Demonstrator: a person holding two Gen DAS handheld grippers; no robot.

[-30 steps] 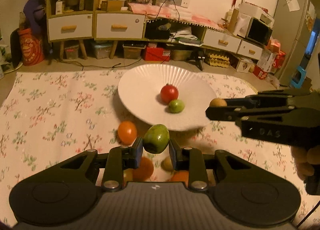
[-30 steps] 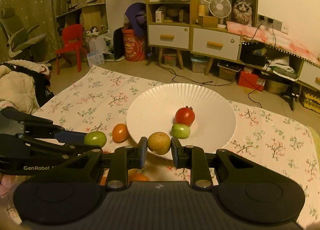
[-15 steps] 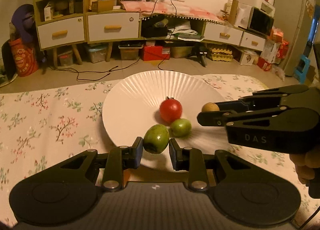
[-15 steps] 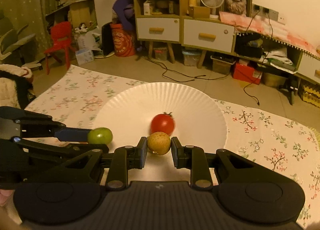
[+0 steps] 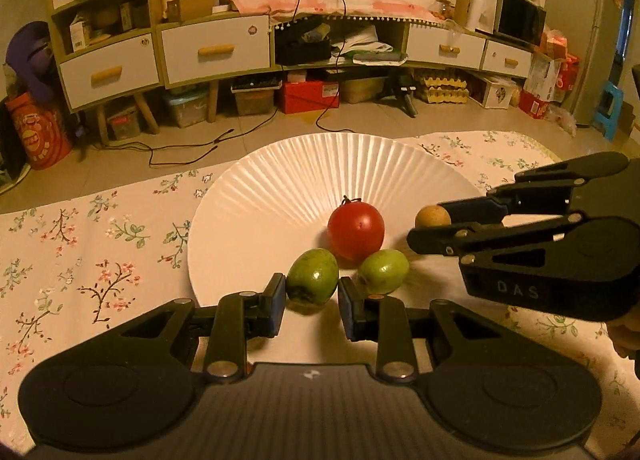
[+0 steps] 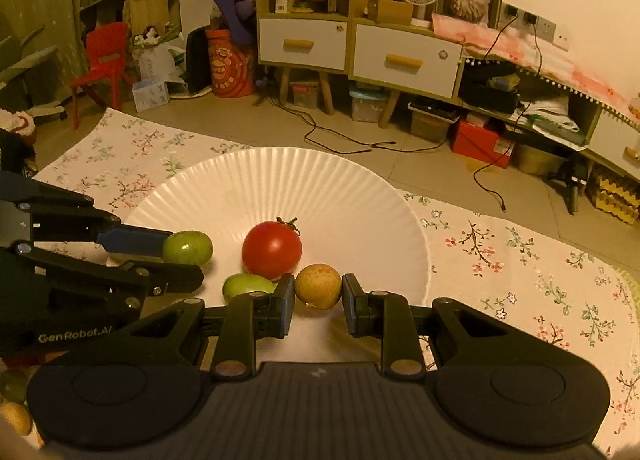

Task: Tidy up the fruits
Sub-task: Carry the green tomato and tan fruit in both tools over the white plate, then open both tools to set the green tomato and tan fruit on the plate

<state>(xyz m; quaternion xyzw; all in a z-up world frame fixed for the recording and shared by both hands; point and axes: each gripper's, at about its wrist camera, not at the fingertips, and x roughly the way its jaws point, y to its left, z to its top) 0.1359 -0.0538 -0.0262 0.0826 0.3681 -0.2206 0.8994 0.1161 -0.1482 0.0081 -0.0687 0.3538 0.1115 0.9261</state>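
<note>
White ribbed plate (image 5: 280, 180), red tomato (image 5: 356, 230), floral-print cloth (image 5: 80, 252)

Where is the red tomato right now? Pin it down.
The red tomato sits near the middle of the white plate, just behind the loose green fruit; in the right wrist view it is left of centre.

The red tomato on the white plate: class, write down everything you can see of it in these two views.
The red tomato is round, smooth and glossy, with a small dark green stalk on top. It sits whole and upright near the middle of the ribbed white plate, resting on its surface. A small green fruit lies on the plate close against its near side; whether they touch cannot be told. No gripper holds it: the green fruit and brownish fruit held in the grippers hang near it on either side.
</note>
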